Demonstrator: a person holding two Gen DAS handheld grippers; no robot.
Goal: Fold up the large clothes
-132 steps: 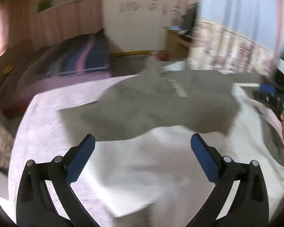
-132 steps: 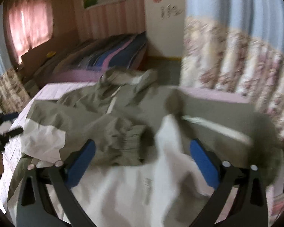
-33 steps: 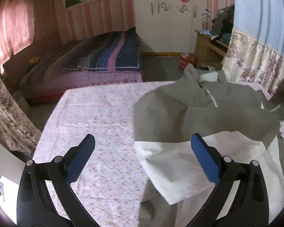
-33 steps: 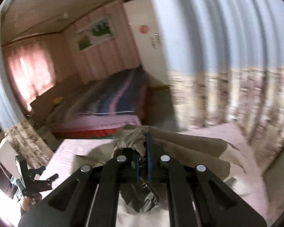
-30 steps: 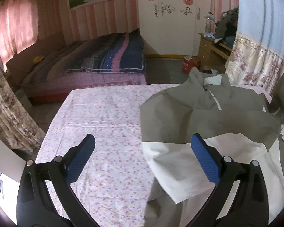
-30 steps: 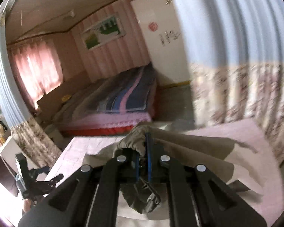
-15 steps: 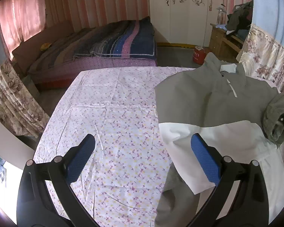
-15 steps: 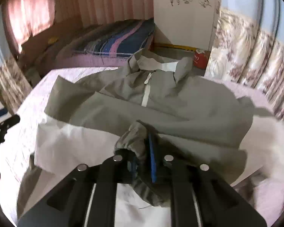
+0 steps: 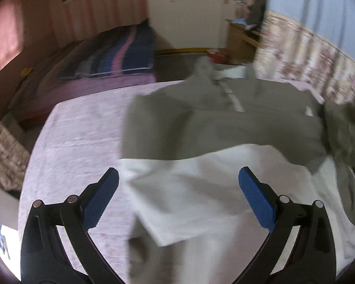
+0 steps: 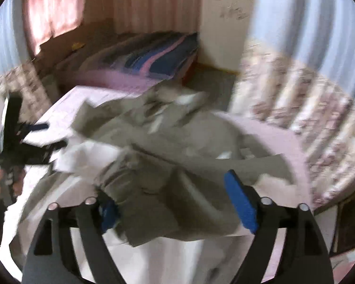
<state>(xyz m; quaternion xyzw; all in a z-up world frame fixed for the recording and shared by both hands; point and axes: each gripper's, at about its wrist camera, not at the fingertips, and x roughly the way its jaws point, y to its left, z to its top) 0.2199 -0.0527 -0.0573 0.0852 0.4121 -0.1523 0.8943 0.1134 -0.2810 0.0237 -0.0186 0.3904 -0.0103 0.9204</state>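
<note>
Jacket point(image 10: 168, 165), olive over white, lies rumpled; both grippers' fingers spread.

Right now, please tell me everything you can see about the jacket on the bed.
The jacket is olive-grey above and white below, seemingly of thin woven fabric, with a pale zipper strip down its chest and a raised collar. It lies front-up on the pink floral bedsheet, rumpled, partly folded. One sleeve, with a gathered cuff, lies across its middle between the open right tongs. The left tongs are open, too.
</note>
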